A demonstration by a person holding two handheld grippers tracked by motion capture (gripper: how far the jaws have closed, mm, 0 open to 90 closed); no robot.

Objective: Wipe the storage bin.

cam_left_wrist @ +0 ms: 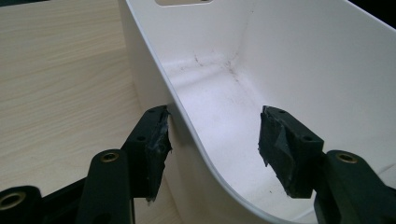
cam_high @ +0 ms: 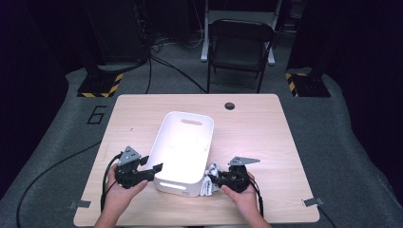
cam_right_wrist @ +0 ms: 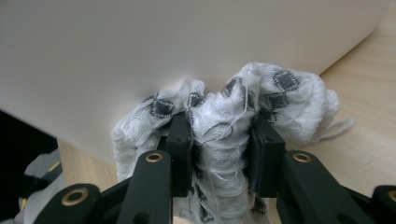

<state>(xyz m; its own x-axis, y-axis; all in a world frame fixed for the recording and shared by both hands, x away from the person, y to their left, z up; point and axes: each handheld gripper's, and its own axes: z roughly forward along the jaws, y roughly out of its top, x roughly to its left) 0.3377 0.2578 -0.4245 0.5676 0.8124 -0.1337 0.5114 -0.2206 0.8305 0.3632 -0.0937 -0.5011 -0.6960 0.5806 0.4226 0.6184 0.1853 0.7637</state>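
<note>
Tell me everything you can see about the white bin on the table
The white bin looks like smooth moulded plastic, with rounded corners, tall walls and a slot handle cut into each end. It stands upright, open top up, near the table's front middle, slightly angled. Inside it looks empty, with faint scuffs on the floor. The left claw is open astride its rim, one jaw outside, one inside. A bunched white patterned cloth, held by the right claw, presses against its outer wall.
</note>
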